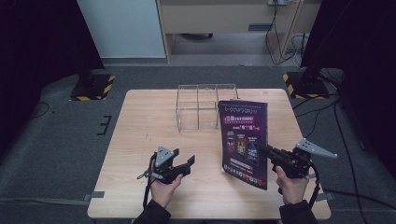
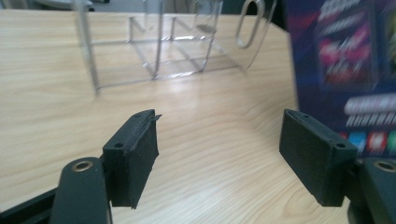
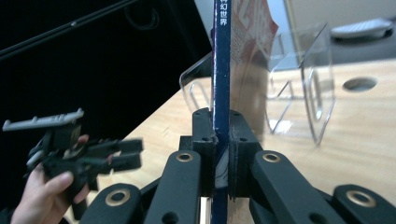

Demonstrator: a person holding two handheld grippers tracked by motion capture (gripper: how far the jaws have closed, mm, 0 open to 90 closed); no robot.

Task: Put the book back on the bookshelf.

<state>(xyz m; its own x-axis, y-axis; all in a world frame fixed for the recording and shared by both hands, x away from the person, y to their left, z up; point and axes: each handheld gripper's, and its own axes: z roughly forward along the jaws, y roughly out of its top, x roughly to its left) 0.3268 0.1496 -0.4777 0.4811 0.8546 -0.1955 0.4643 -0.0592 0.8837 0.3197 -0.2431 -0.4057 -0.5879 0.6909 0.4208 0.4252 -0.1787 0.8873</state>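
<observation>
Right tongs (image 1: 264,150) were clamped on the spine of a purple magazine (image 1: 243,140), held upright at centre-right of the tabletop (image 1: 140,121). My left tongs (image 1: 184,164) stood apart, empty, lower centre. I judged insertion into the clear acrylic rack (image 1: 198,107) came next, needing careful alignment.

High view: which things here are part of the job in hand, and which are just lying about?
In use:
magazine, clamped upright in the right gripper
clear acrylic rack behind it
left gripper, open, empty

Lying about:
floor cables
hazard-striped stand bases
</observation>
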